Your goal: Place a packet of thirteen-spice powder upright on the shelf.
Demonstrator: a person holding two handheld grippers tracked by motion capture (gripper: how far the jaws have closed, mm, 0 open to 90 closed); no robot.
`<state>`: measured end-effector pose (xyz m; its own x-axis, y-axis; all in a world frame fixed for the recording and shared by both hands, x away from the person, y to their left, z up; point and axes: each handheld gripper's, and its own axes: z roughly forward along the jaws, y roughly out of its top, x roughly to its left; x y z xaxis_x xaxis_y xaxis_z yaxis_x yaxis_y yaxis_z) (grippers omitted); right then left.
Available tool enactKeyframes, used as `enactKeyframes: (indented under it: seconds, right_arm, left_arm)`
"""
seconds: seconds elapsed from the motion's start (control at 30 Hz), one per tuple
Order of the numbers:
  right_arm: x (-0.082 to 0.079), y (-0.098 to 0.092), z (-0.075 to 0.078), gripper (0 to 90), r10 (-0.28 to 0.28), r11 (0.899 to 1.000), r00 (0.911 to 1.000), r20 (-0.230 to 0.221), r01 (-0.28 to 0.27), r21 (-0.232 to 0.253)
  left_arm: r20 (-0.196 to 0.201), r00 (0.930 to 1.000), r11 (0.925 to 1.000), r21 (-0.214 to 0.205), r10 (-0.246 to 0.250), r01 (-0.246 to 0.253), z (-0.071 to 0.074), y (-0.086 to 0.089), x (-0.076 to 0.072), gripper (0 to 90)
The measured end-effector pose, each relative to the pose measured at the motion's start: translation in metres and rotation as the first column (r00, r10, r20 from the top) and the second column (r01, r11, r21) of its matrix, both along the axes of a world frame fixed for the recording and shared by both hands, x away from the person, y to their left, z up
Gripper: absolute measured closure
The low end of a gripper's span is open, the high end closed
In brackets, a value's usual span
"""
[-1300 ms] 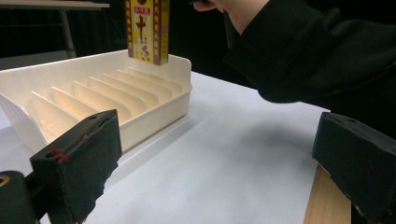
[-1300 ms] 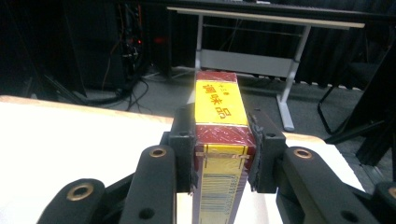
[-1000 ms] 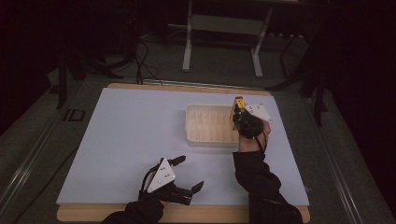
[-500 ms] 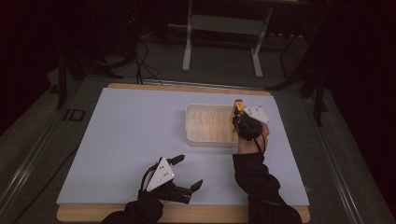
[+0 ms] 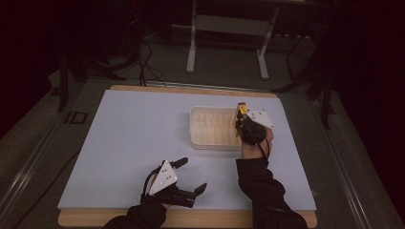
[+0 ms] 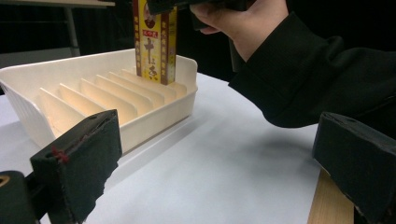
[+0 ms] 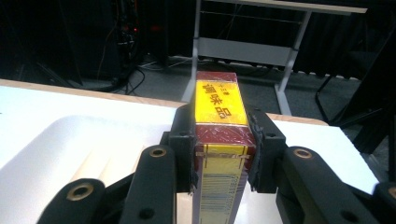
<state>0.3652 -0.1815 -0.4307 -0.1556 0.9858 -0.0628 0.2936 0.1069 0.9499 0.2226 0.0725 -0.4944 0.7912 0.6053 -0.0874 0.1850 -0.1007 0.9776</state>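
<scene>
Clearance is what I watch as my right tongs [image 5: 241, 119] clamp the tall yellow-and-red carton [image 6: 155, 42] upright, long axis vertical, its foot inside the ribbed cream plastic tray [image 5: 210, 141] at its right end, while my left tongs [image 5: 188, 177] rest apart, empty, on the counter [image 5: 124, 138] well away.

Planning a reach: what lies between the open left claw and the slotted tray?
Bare white mat between the left claw and tray, as the high view shows.
</scene>
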Motion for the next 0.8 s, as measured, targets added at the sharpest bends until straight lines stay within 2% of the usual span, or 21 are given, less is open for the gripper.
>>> enactKeyframes:
  seconds: [0.2, 0.4, 0.6, 0.8]
  right_arm:
    - [-0.001, -0.003, 0.000, 67.6, -0.003, 1.000, 1.0000, -0.007, 0.003, 0.019]
    - [-0.002, -0.007, -0.001, 67.7, -0.016, 1.000, 0.9999, -0.003, 0.016, 0.012]
    - [-0.002, -0.012, -0.001, 67.6, -0.022, 0.999, 0.9997, -0.012, 0.022, 0.042]
    - [-0.002, -0.009, -0.013, 67.6, -0.025, 0.999, 0.9989, -0.040, 0.026, 0.029]
  left_arm:
    - [-0.001, 1.0000, 1.0000, 0.004, -0.002, 0.002, 0.000, 0.000, 0.000, 2.3]
    - [-0.001, 1.0000, 1.0000, 0.002, 0.000, 0.000, 0.000, 0.000, 0.000, 2.4]
    - [-0.003, 1.0000, 1.0000, 0.003, 0.000, 0.000, 0.000, -0.001, 0.001, 2.4]
    - [-0.004, 1.0000, 1.0000, -0.003, 0.005, -0.005, 0.000, 0.000, 0.001, 2.4]
